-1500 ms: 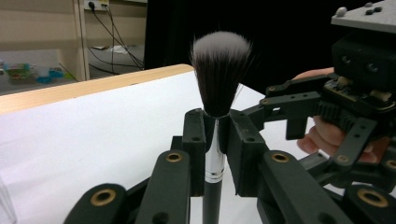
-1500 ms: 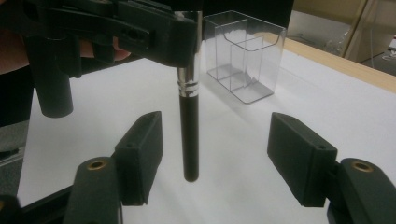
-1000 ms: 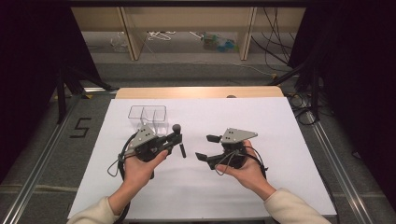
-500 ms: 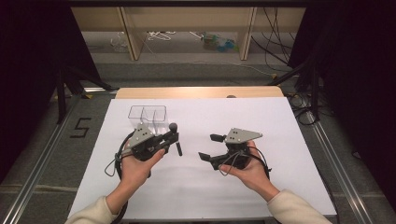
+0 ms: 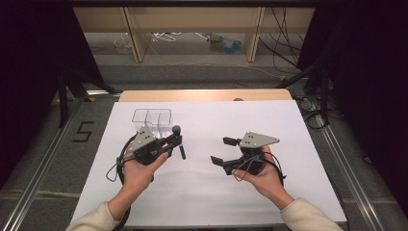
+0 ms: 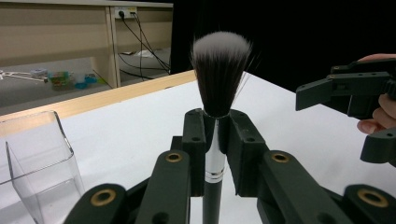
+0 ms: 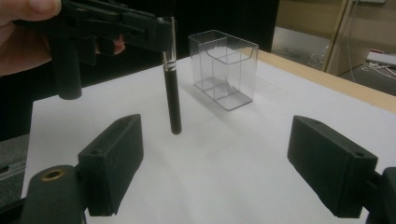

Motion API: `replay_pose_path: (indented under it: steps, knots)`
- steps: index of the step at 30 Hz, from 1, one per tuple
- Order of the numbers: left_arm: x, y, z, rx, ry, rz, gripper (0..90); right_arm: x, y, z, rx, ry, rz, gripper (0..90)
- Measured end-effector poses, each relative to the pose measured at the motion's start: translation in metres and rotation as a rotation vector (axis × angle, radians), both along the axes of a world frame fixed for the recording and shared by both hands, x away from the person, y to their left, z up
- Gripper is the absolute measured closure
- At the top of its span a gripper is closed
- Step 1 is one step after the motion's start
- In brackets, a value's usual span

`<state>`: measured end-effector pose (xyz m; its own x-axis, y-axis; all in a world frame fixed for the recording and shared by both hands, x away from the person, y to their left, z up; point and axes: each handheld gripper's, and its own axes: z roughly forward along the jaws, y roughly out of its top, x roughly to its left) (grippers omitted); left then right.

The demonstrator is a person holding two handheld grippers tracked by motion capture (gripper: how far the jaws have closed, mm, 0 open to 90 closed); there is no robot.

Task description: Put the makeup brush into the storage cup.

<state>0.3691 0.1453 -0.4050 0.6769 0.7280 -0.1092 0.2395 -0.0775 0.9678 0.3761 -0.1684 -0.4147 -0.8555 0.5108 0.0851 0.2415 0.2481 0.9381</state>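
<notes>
My left gripper (image 5: 176,142) is shut on a makeup brush (image 5: 179,143), held upright above the white table. In the left gripper view the dark, white-tipped bristles (image 6: 219,74) point up, and the jaws clamp the silver ferrule and black handle. The handle (image 7: 173,102) hangs down with its tip just above the table. My right gripper (image 5: 220,150) is open and holds nothing, a short way to the right of the brush and facing it. Its two pads (image 7: 116,163) stand wide apart.
A clear plastic box (image 5: 152,118) with a divider stands on the white sheet (image 5: 288,125) behind the left gripper, also seen as the clear box (image 7: 224,70). A wooden table edge (image 5: 207,95) runs along the back. Shelves and cables lie beyond it.
</notes>
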Motion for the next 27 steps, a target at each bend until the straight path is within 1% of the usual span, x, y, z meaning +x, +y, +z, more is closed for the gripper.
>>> replay_pose_path:
  steps: [1, 2, 4, 6, 7, 8, 9, 10, 11, 12, 13, 14, 15, 16, 17, 18, 19, 20, 21, 23, 24, 25, 26, 27]
  knots:
    - [0.000, 0.000, 0.000, -0.001, 0.001, 0.000, 77.9, 0.000, -0.002, 0.001, -0.006, -0.017, 0.000, 19.1]
    - [0.000, 0.000, 0.000, -0.004, 0.004, 0.004, 78.0, -0.001, -0.003, 0.001, -0.001, -0.002, -0.001, 19.2]
    - [0.000, 0.000, 0.000, -0.004, 0.002, 0.005, 78.0, -0.002, -0.004, 0.002, 0.015, 0.001, 0.002, 19.3]
    - [0.000, 0.001, 0.000, -0.002, -0.002, 0.004, 78.0, -0.002, -0.007, 0.003, 0.011, -0.016, -0.007, 19.3]
    - [0.001, 0.001, 0.001, -0.001, -0.003, 0.003, 78.0, -0.003, -0.009, 0.004, 0.012, -0.003, -0.005, 19.3]
    - [0.001, 0.001, 0.001, -0.004, -0.002, 0.005, 78.0, -0.003, -0.009, 0.003, 0.025, -0.011, -0.003, 19.3]
    - [0.001, 0.002, 0.001, -0.005, 0.000, 0.008, 78.0, -0.004, -0.010, 0.003, 0.021, -0.028, -0.016, 19.3]
    - [0.000, 0.001, 0.000, -0.010, 0.006, 0.011, 78.0, -0.005, -0.012, 0.004, 0.019, -0.004, -0.004, 19.3]
    - [0.001, 0.002, 0.000, -0.009, 0.006, 0.012, 78.0, -0.006, -0.013, 0.005, 0.011, -0.007, -0.010, 19.3]
    - [0.001, 0.002, 0.000, -0.011, 0.007, 0.013, 78.0, -0.006, -0.015, 0.005, 0.019, -0.026, -0.013, 19.3]
    - [0.001, 0.002, 0.000, -0.010, 0.007, 0.013, 77.9, -0.007, -0.015, 0.005, 0.030, -0.006, -0.008, 19.3]
    - [0.001, 0.002, 0.000, -0.008, 0.007, 0.013, 78.0, -0.008, -0.018, 0.006, 0.019, -0.013, -0.013, 19.3]
    - [0.001, 0.003, 0.001, -0.007, 0.006, 0.013, 78.0, -0.008, -0.018, 0.006, 0.026, -0.028, -0.021, 19.3]
    - [0.002, 0.003, 0.001, -0.001, 0.000, 0.012, 78.0, -0.010, -0.020, 0.006, 0.017, -0.009, -0.016, 19.3]
    - [0.001, 0.003, 0.001, -0.006, 0.003, 0.015, 78.0, -0.010, -0.021, 0.006, 0.023, -0.027, -0.025, 19.3]
    - [0.002, 0.004, 0.001, -0.003, 0.000, 0.014, 78.0, -0.011, -0.023, 0.006, 0.027, -0.030, -0.022, 19.3]
    - [0.002, 0.004, 0.002, -0.003, -0.001, 0.015, 78.0, -0.012, -0.024, 0.006, 0.025, -0.032, -0.026, 19.3]
    - [0.002, 0.005, 0.002, -0.002, -0.003, 0.015, 78.0, -0.014, -0.025, 0.006, 0.026, -0.019, -0.026, 19.2]
    - [0.002, 0.005, 0.002, -0.010, 0.004, 0.019, 78.0, -0.014, -0.027, 0.006, 0.021, -0.032, -0.030, 19.3]
    - [0.002, 0.005, 0.002, -0.012, 0.003, 0.021, 78.0, -0.016, -0.029, 0.006, 0.022, -0.035, -0.029, 19.3]
    - [0.002, 0.006, 0.003, -0.010, 0.001, 0.023, 78.0, -0.018, -0.029, 0.006, 0.033, -0.021, -0.027, 19.3]
    - [0.002, 0.006, 0.003, -0.011, 0.001, 0.025, 78.0, -0.018, -0.031, 0.006, 0.028, -0.023, -0.026, 19.3]
    - [0.002, 0.006, 0.003, -0.014, 0.006, 0.029, 78.0, -0.018, -0.032, 0.007, 0.024, -0.037, -0.028, 19.3]
    - [0.002, 0.007, 0.003, -0.010, 0.003, 0.027, 78.0, -0.020, -0.032, 0.007, 0.024, -0.022, -0.032, 19.3]
